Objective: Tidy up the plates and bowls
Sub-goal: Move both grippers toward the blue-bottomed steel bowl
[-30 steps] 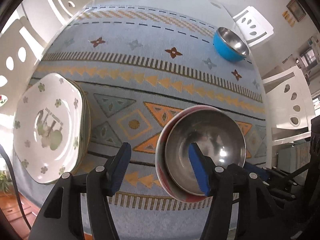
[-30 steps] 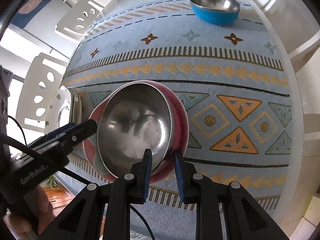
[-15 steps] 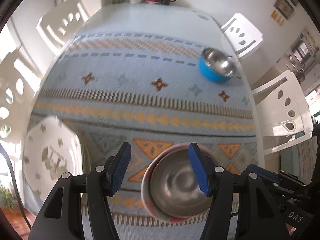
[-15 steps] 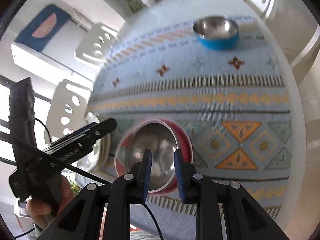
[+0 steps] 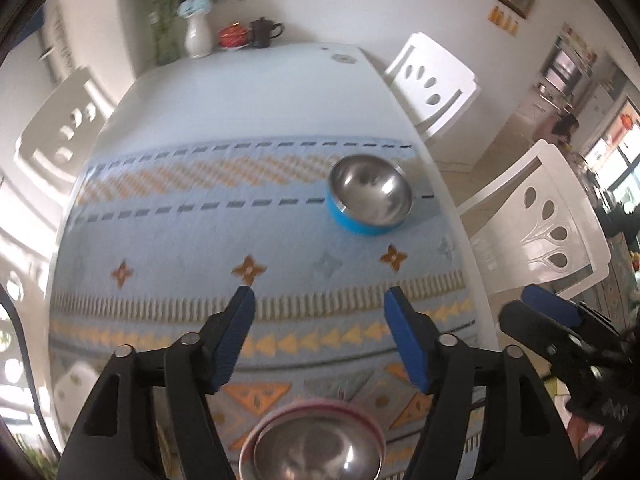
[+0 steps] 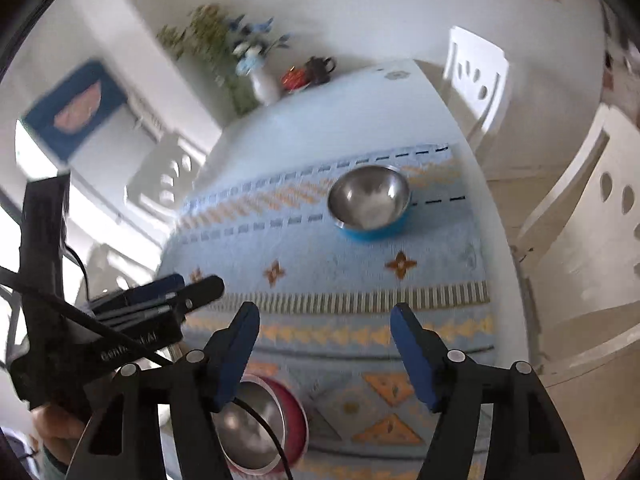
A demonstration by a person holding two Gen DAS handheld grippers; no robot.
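Biggest worry is the blue bowl (image 5: 370, 200) far out on the cloth (image 5: 200, 240), close to the table's right edge: a sloppy grab could shove it off. Pink bowl (image 6: 260, 424) with a steel one nested inside sits near. Both left gripper (image 5: 320, 336) and right gripper (image 6: 326, 344) just opened wider, holding nothing.

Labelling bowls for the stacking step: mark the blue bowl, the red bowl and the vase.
blue bowl (image 5: 370, 196): left wrist view, on its steel inside.
red bowl (image 6: 294, 412): right wrist view, on its red outer wall, right of the steel bowl nested in it.
vase (image 5: 198, 38): left wrist view, on its white body.
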